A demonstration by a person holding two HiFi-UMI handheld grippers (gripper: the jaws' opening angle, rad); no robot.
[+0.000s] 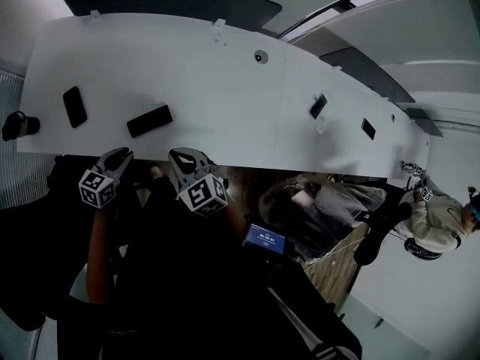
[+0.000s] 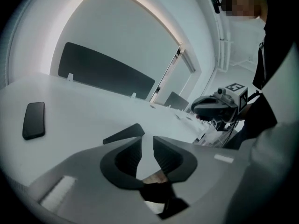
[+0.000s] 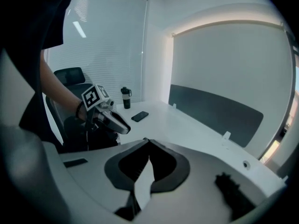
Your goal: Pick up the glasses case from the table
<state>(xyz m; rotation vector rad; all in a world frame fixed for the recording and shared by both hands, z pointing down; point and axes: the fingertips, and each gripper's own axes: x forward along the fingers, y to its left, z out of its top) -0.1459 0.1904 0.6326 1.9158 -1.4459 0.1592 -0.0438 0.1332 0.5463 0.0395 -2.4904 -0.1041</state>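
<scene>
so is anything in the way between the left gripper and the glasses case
Nothing visible. The glasses case lies on the bare white table just beyond the left gripper, whose fingers stand apart and empty. The phone lies left of that path, and the bottle further left still.

On the smooth, matt white table (image 1: 225, 88), the black glasses case (image 1: 149, 121) looks matt, and the black phone (image 1: 74, 106) beside it smooth and faintly glossy.
</scene>
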